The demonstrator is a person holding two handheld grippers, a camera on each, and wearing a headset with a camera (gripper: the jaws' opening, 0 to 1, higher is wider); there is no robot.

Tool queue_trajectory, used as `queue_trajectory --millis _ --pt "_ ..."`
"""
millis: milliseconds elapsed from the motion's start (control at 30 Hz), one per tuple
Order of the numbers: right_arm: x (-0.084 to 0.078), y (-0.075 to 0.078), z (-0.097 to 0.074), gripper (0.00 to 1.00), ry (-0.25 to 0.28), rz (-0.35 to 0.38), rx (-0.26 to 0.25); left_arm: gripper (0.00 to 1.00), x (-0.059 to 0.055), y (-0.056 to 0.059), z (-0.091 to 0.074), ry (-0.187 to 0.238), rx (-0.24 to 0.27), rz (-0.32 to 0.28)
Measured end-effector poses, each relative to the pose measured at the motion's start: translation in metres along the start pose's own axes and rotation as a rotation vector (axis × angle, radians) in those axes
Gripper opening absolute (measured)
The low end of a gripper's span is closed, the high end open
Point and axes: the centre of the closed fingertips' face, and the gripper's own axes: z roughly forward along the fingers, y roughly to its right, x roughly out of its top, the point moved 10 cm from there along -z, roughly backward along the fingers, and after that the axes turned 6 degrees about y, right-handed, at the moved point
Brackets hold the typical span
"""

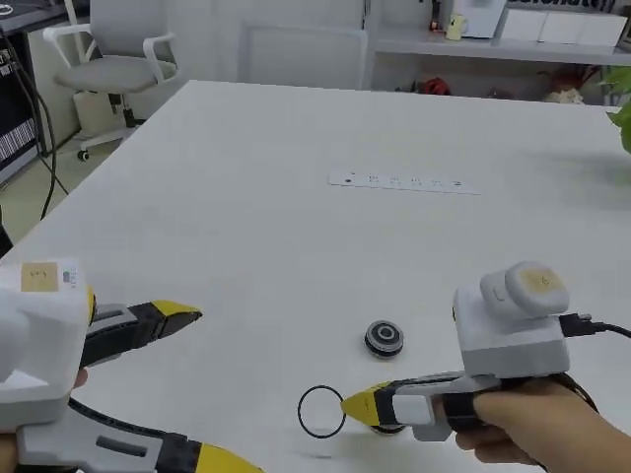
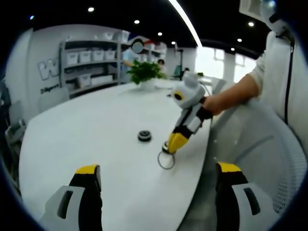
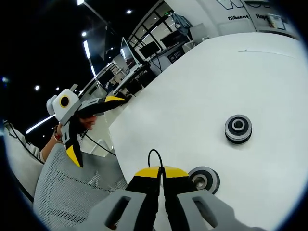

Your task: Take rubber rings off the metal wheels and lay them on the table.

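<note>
Two small round metal wheels sit on the white table (image 1: 296, 197), and as far as these views show, the job is roughly at its midpoint. The right gripper (image 1: 347, 402) has its yellow-tipped jaws pressed together, pinching a thin black rubber ring (image 1: 300, 411) by its edge. The loop hangs low over the tabletop near the front edge, and whether it touches the surface cannot be told. Just beside those jaws lies the nearer wheel (image 3: 204, 179), which I judge to be the one the ring came from, though its rim is too small to read surely. The farther wheel (image 1: 384, 337) stands a little apart and appears to keep a dark band around it. The left gripper (image 1: 202, 386) hovers off to the side, jaws spread wide and holding nothing. Laying this ring down and stripping the farther wheel look to be what is left.
</note>
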Motion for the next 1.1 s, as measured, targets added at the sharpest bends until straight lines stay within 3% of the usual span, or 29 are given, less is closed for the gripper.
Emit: queue_trajectory --millis 600,833,1100 --pt "-0.0060 0.0000 0.0032 0.00 -0.041 -0.054 -0.016 1.00 -0.0031 0.0005 -0.0023 0.000 0.008 -0.005" --pt "-0.0051 -0.0012 0.0033 0.00 -0.032 -0.060 -0.016 1.00 -0.0028 -0.0002 -0.0032 0.006 0.015 -0.007" --pt "-0.0048 0.0007 0.0034 0.06 -0.041 -0.108 -0.037 1.00 -0.0036 0.0006 -0.0033 0.003 0.014 -0.006"
